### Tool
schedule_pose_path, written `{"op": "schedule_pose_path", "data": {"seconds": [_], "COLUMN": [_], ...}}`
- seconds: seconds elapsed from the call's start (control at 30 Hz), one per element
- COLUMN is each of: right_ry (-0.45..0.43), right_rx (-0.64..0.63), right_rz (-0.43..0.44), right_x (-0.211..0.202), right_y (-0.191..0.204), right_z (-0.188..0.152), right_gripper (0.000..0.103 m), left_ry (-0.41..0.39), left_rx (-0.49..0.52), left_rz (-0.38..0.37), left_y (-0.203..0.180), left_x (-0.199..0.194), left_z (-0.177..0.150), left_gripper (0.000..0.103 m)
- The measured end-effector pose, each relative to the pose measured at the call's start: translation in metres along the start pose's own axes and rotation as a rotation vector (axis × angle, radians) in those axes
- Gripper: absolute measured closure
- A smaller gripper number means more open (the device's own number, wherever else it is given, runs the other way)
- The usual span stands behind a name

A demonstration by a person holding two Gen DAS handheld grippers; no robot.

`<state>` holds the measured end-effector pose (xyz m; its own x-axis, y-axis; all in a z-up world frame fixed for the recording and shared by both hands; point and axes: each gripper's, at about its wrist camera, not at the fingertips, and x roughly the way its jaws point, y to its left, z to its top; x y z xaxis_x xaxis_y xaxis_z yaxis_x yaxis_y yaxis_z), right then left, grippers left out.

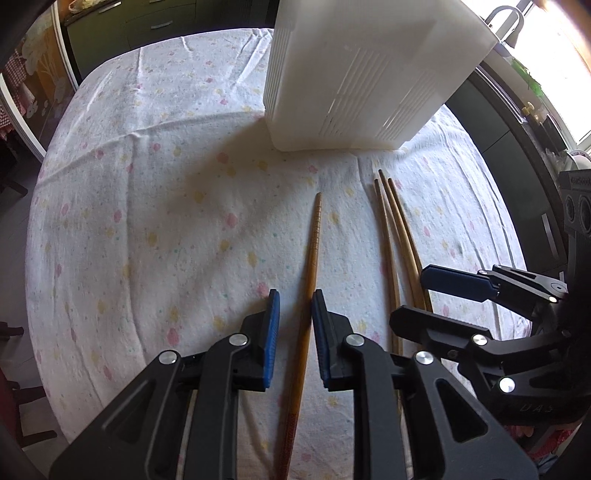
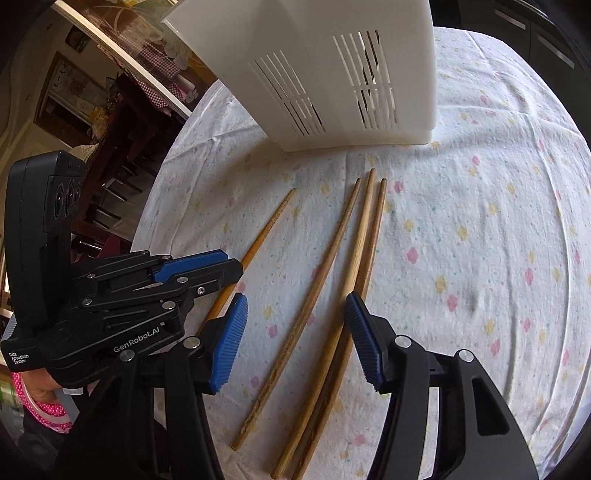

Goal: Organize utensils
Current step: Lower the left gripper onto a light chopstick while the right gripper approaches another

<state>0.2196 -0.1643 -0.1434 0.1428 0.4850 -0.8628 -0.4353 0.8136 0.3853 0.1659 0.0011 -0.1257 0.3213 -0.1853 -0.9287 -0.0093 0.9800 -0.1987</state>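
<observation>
A single wooden chopstick [image 1: 312, 258] lies on the flowered tablecloth, running between the fingers of my left gripper [image 1: 295, 314]. The jaws stand a little apart on either side of it and do not pinch it. It also shows in the right wrist view [image 2: 264, 236]. Three more chopsticks [image 2: 332, 280] lie side by side to its right, between the wide-open fingers of my right gripper [image 2: 293, 314]. In the left wrist view these three [image 1: 395, 236] pass under my right gripper [image 1: 413, 295]. A white slotted utensil holder [image 1: 365, 70] stands beyond the chopstick tips, also in the right wrist view [image 2: 332, 74].
The round table is covered by a white cloth with pastel flowers [image 2: 480, 240]. Dark kitchen cabinets [image 1: 147, 26] stand behind it, and chairs [image 2: 114, 199] to the left. The left gripper's body [image 2: 110, 302] sits close to my right gripper's left finger.
</observation>
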Motion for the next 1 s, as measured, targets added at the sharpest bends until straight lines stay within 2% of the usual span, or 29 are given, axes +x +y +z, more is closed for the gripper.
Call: {"op": "schedule_pose_path", "data": {"seconds": [0.13,0.23,0.3,0.33,0.37,0.4,0.63,0.87,1.0], "right_ry": [0.011,-0.004,-0.022,-0.025,-0.027,-0.029,-0.032,-0.031,-0.024], "right_rx": [-0.029,-0.06,-0.085,-0.093,-0.1,-0.105,-0.154,-0.136,-0.218], "right_rz": [-0.052,-0.135,-0.222,-0.247,-0.261,-0.272,-0.322,-0.312,-0.345], "right_x": [0.003,0.006,0.007,0.008,0.008,0.009,0.01,-0.001,0.006], "right_y": [0.008,0.013,0.017,0.017,0.015,0.012,0.016,-0.001,0.013], "right_z": [0.003,0.008,0.01,0.011,0.011,0.009,0.006,0.004,0.003], "right_gripper": [0.048,0.05,0.054,0.063,0.067,0.072,0.073,0.08,0.079], "left_ry": [-0.007,-0.011,-0.012,-0.013,-0.015,-0.015,-0.02,-0.017,-0.02], "left_rx": [0.01,0.012,0.012,0.011,0.011,0.012,0.033,0.031,0.039], "left_rz": [0.008,0.014,0.014,0.013,0.012,0.012,0.036,0.021,0.035], "left_y": [0.002,-0.001,-0.006,-0.01,-0.011,-0.011,-0.019,-0.017,-0.019], "left_x": [-0.003,-0.003,-0.002,0.0,0.0,0.0,0.0,0.001,0.003], "left_z": [-0.002,-0.002,-0.002,-0.001,-0.002,-0.002,-0.002,-0.001,0.0], "left_gripper": [0.084,0.084,0.084,0.084,0.084,0.084,0.084,0.084,0.083]}}
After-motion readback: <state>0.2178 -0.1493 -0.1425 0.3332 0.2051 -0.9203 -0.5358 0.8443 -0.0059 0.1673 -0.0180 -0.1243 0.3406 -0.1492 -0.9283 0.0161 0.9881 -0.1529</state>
